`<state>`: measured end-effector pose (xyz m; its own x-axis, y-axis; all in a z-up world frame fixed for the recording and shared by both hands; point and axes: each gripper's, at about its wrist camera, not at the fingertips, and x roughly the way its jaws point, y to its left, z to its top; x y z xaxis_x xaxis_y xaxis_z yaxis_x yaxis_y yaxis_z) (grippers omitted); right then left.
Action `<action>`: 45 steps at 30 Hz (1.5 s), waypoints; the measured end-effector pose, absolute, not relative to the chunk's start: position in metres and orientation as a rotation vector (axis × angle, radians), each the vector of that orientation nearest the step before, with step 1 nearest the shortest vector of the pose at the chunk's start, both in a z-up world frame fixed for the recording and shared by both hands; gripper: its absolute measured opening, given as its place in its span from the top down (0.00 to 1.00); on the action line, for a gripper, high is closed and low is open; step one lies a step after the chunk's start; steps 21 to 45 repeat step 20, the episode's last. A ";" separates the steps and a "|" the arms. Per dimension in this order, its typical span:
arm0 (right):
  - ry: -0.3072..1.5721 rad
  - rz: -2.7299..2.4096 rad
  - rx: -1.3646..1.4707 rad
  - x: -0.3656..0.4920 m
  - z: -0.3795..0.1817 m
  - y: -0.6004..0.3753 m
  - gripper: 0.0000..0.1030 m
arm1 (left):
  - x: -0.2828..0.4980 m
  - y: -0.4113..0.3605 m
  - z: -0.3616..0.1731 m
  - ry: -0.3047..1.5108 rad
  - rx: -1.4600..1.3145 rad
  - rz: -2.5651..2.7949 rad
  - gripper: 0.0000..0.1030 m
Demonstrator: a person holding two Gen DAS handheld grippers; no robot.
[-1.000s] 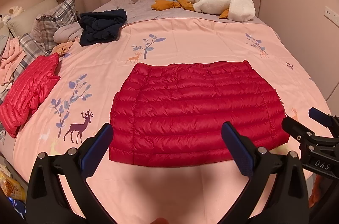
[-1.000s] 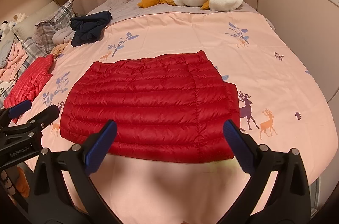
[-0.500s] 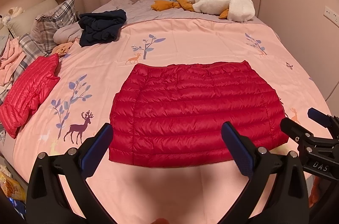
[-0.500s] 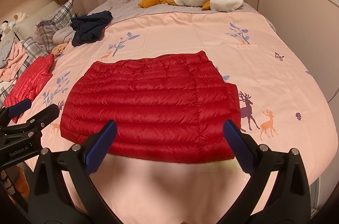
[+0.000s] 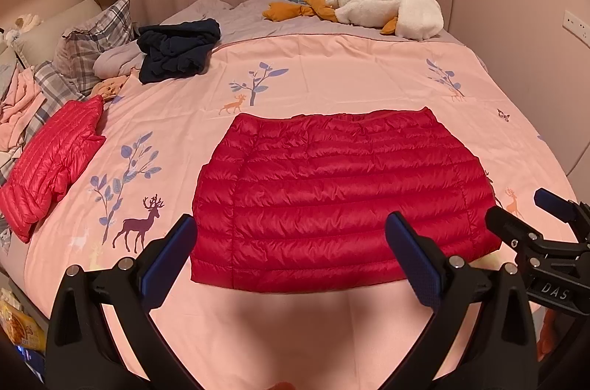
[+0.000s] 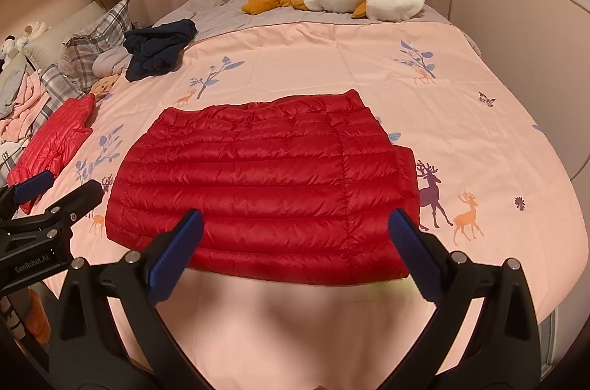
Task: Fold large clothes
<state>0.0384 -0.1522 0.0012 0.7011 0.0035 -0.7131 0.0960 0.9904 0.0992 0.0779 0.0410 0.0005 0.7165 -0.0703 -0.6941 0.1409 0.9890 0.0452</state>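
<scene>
A dark red quilted down jacket (image 5: 339, 198) lies flat on the pink bedspread (image 5: 332, 73), folded into a wide rectangle; it also shows in the right wrist view (image 6: 265, 183). My left gripper (image 5: 291, 250) is open and empty, held above the jacket's near edge. My right gripper (image 6: 295, 242) is open and empty, also above the near edge. The right gripper shows at the right of the left wrist view (image 5: 531, 216). The left gripper shows at the left of the right wrist view (image 6: 55, 191).
A second, lighter red quilted jacket (image 5: 51, 165) lies folded at the bed's left side. A dark navy garment (image 5: 177, 51) is bunched near plaid pillows (image 5: 92, 47). A white plush goose (image 5: 387, 10) lies at the far end. Curtains and walls surround the bed.
</scene>
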 end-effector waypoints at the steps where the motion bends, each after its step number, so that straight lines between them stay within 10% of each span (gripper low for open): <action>1: 0.793 -0.052 0.132 0.039 0.001 -0.153 0.02 | 0.078 0.041 0.000 0.764 0.096 -0.118 0.01; 45: 0.792 -0.044 0.127 0.040 0.005 -0.144 0.02 | 0.078 0.048 0.003 0.764 0.074 -0.098 0.01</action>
